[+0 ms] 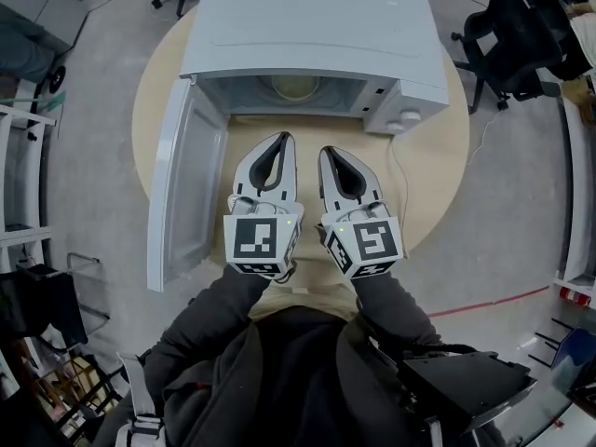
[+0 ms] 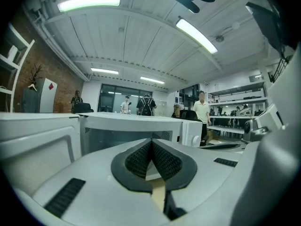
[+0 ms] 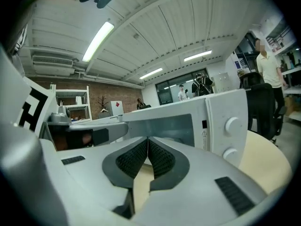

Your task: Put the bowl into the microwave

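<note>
A white microwave (image 1: 312, 26) stands on a round wooden table (image 1: 438, 184). Its door (image 1: 186, 189) is swung wide open to the left. Inside the cavity lies a pale round bowl (image 1: 293, 88), only partly visible under the roof. My left gripper (image 1: 282, 138) and right gripper (image 1: 328, 152) hover side by side in front of the opening, both pointing at it. Both are shut with nothing between the pads. The left gripper view has the shut left gripper (image 2: 151, 142) before the microwave (image 2: 122, 131). The right gripper view has the right gripper (image 3: 147, 140) beside the control knobs (image 3: 231, 125).
A white cable (image 1: 400, 170) runs from the microwave across the table. Black office chairs (image 1: 507, 45) stand at the back right and a white shelf (image 1: 19, 184) at the left. Several people (image 2: 201, 112) stand far off in the room.
</note>
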Available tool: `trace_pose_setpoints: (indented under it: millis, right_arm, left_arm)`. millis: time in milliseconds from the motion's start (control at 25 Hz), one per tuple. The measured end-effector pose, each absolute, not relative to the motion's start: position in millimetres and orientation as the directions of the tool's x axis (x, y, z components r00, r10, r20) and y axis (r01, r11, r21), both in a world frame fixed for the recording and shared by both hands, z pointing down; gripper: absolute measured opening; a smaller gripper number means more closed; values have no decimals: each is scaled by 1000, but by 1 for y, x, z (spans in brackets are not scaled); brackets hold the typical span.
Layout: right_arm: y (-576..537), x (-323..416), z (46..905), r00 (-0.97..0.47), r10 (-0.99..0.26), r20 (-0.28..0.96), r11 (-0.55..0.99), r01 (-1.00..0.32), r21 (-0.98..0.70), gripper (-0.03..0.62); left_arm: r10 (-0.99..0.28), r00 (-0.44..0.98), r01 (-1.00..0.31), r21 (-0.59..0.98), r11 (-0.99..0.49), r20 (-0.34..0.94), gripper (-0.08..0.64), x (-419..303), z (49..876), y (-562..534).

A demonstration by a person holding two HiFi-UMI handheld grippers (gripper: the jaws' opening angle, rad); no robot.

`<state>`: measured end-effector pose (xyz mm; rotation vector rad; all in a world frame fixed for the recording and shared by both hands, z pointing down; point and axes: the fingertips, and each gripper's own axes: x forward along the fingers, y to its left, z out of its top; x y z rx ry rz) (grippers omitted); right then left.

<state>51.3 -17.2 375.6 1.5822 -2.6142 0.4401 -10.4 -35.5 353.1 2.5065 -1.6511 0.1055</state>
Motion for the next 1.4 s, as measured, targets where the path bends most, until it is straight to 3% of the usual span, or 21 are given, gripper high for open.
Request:
trace_pose_setpoints:
  millis: [400,1400]
  right_arm:
    - [2,51,322,-520,-848,100,499,-848,-178,8]
    - [-16,42,310,-536,-841,75,520,-839,-162,8]
  left_arm:
    - [-924,372,-928,61,-368,89,9,7,312,-2]
    - [-930,363,-932,27,-362,66,9,-1,301,-15]
